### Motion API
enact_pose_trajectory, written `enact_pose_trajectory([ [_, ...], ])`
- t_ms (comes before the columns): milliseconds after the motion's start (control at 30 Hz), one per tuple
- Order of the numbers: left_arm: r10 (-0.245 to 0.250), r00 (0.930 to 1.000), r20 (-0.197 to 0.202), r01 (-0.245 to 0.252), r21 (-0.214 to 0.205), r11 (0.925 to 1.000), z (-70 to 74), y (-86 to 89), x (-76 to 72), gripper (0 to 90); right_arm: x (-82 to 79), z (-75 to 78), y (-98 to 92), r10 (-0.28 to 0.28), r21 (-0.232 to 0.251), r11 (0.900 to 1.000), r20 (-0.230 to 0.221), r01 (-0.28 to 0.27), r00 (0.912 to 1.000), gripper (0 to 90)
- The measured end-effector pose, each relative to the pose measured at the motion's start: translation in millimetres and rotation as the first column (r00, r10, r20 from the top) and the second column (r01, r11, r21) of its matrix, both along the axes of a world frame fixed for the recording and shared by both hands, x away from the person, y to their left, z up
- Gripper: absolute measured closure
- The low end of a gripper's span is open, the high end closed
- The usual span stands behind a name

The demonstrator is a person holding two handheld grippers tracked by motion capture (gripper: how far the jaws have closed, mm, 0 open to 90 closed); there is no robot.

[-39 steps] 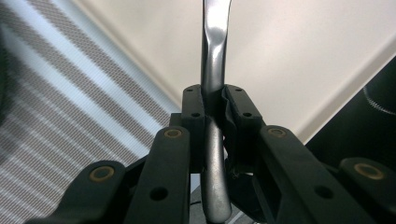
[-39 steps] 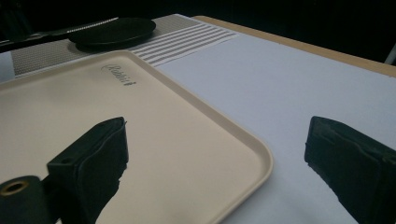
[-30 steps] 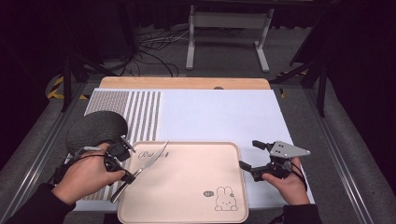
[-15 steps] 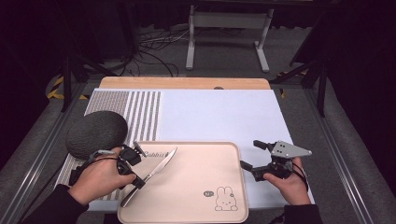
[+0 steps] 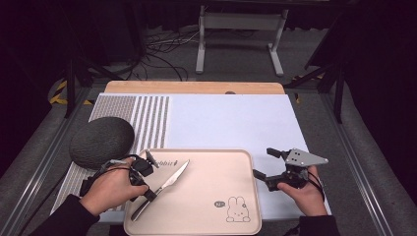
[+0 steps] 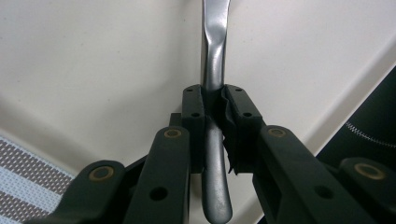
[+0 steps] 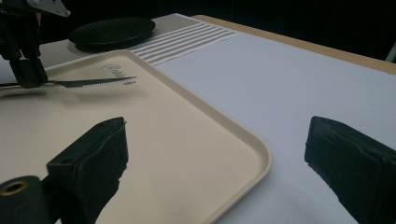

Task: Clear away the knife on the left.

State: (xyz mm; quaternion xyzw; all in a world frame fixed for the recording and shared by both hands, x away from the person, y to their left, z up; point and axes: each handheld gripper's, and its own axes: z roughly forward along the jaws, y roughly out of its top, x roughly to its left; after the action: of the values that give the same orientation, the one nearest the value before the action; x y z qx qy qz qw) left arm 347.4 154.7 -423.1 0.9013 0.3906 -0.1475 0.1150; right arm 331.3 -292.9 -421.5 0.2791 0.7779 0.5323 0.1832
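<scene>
Dim room, white-covered desk (image 5: 231,118). Left gripper (image 5: 142,169) fingers clamped on knife (image 5: 169,182) handle, blade over beige tray (image 5: 211,169). Right gripper (image 5: 275,169) fingers wide, beside tray's edge. Likely placing step; next, lower flat and release.

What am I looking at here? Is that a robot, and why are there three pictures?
No robot: a person holds a hand tool with two black jaws in each hand. The high view looks down from above; the other two come from cameras riding on each tool. On the table lie a white mat, a beige tray with a rabbit drawing, and a dark round cushion-like thing. The left gripper is clamped on a metal knife over the tray. The right gripper is open, holding nothing, beside the tray.
</scene>
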Motion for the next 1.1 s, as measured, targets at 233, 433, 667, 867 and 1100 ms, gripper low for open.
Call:
enact_pose_trajectory([
  [233,0.005,0.9998,-0.02,-0.005,0.012,0.9999,-4.5,-0.9,0.0,79.8,-1.0,1.3,0.5,0.005,-0.001,1.0,0.003,-0.005,1.0,7.0],
  [433,0.016,0.9995,-0.029,-0.016,0.02,0.9997,-8.4,0.7,0.4,79.8,-1.3,1.3,1.8,0.008,-0.006,1.0,-0.001,-0.008,1.0,7.0],
  [667,0.001,0.9993,-0.036,0.0,0.029,0.9996,-13.6,-0.2,-0.3,79.7,-1.1,0.6,2.9,0.011,-0.005,0.9999,-0.003,-0.011,0.9999,6.9],
  [867,-0.002,0.9992,-0.041,0.004,0.031,0.9995,-12.2,-0.9,-1.2,80.2,-1.4,0.5,2.8,0.013,-0.005,0.9999,-0.005,-0.014,0.9999,6.9],
  [1100,-0.015,0.9998,-0.013,0.015,-0.004,0.9999,-10.1,-1.7,-3.1,71.3,-1.6,0.4,2.4,0.015,-0.005,0.9999,-0.007,-0.015,0.9999,6.9],
])
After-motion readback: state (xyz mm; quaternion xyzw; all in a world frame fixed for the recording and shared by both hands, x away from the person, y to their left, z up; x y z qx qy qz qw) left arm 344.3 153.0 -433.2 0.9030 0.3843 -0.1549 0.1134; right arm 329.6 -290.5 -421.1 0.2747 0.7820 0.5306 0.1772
